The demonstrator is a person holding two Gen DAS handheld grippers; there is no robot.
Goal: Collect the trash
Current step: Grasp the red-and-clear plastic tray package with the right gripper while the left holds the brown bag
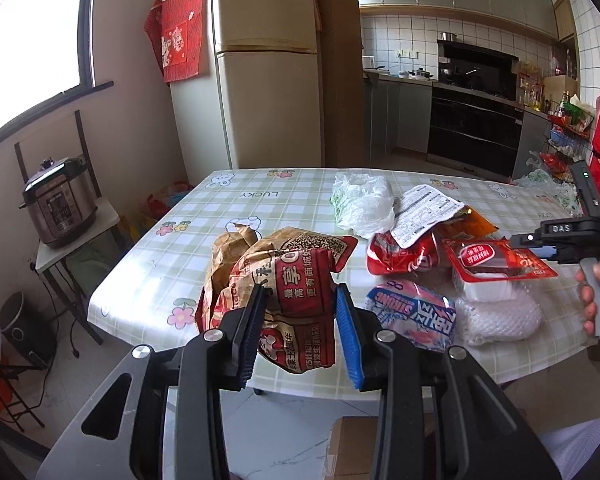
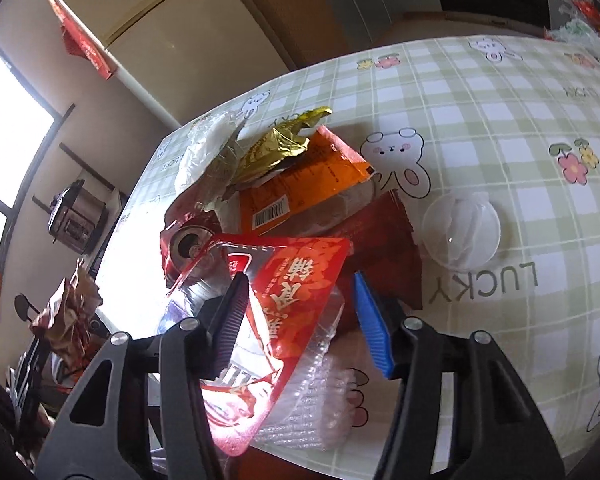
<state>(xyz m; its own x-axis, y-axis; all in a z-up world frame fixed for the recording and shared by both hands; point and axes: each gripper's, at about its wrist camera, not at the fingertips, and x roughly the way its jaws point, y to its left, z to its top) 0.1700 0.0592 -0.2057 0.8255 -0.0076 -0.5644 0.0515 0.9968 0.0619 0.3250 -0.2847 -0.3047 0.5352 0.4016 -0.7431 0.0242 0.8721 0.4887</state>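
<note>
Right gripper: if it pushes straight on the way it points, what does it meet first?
The right gripper already has the red printed film lid of the clear plastic tray between its fingers; further on it would likely hit the crushed red can, though depth is unclear.

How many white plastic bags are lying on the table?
1: a crumpled white plastic bag at the table's far side, behind the red wrappers. Others may be hidden under the pile.

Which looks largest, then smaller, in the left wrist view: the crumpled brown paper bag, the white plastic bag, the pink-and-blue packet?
1. Crumpled brown paper bag, held in the left gripper; nearness to the camera enlarges it.
2 and 3. White plastic bag and pink-and-blue packet look alike; the plastic bag lies farther off, so no ranking.
</note>
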